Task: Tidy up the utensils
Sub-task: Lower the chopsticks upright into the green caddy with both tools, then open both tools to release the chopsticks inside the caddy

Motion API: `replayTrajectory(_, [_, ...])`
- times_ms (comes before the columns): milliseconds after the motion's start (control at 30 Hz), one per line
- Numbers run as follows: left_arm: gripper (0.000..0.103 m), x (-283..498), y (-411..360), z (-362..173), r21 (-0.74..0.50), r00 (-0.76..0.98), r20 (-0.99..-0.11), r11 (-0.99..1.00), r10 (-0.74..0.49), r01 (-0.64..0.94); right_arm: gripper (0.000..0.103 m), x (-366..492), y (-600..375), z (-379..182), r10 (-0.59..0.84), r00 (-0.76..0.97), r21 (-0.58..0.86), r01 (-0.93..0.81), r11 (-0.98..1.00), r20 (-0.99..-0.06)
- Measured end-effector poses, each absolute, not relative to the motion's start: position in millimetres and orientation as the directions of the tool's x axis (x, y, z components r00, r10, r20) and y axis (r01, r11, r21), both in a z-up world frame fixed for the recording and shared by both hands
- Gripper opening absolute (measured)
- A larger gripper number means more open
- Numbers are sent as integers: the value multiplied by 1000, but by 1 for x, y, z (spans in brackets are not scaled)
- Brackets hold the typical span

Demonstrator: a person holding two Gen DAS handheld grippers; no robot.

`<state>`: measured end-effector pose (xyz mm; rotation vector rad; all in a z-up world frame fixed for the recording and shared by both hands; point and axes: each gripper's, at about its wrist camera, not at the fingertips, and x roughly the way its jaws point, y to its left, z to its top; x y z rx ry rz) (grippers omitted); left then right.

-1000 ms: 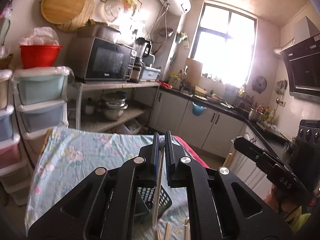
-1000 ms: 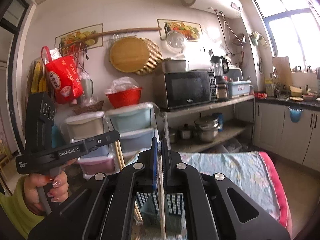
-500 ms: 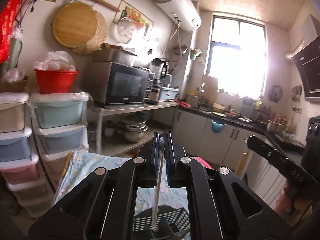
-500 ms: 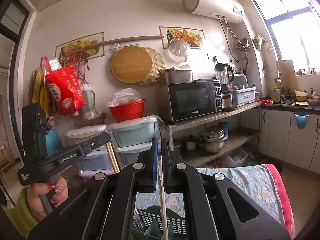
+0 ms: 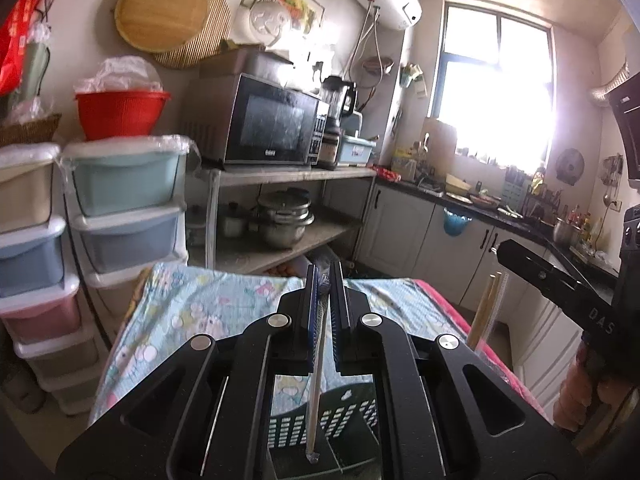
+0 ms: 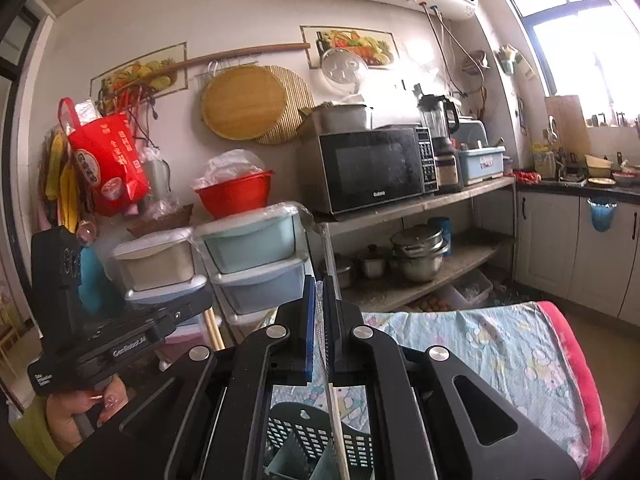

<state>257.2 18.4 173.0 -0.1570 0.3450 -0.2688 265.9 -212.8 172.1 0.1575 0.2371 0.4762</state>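
A dark perforated plastic basket (image 5: 320, 420) sat on the counter covered by a light-blue cartoon-print cloth (image 5: 192, 312). Behind the counter stood a two-tier metal shelf (image 5: 280, 176), a black microwave (image 5: 272, 124) on top, steel pots (image 5: 284, 220) below.

The microwave (image 6: 376, 170) carries the brand "Galanz" in small white letters on the lower edge of its door, sharper in the right wrist view than in the left, where it is a blur. The right gripper's (image 5: 576, 292) black body shows the letters "DAS" in the left wrist view. The left gripper's (image 6: 116, 344) body reads "GenRobot.AI", with smaller lines beside it too tiny to read. The red bag (image 6: 108, 164) has printed Chinese characters, not legible.
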Motion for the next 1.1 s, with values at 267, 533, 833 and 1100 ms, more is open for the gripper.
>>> replayTrajectory(267, [3,260,18,149,-211,889,-352,950,-292,229,4,272,-208,167,474,867,209,-439,874,-157])
replayTrajectory(533, [3,256,20,140,-218,882,-367,949,-295,226,5,275,-209,159,471,861,222,-429,876,-193])
replayTrajectory(833, [20,249,31,132,-250,882,-384,950,-274,186,22,267,-228,138,444,867,255,-388,886,-225])
replayTrajectory(1100, [39,235,46,124,-293,882,-393,944,-261,149,33,253,-250,124,415,877,275,-348,896,-244])
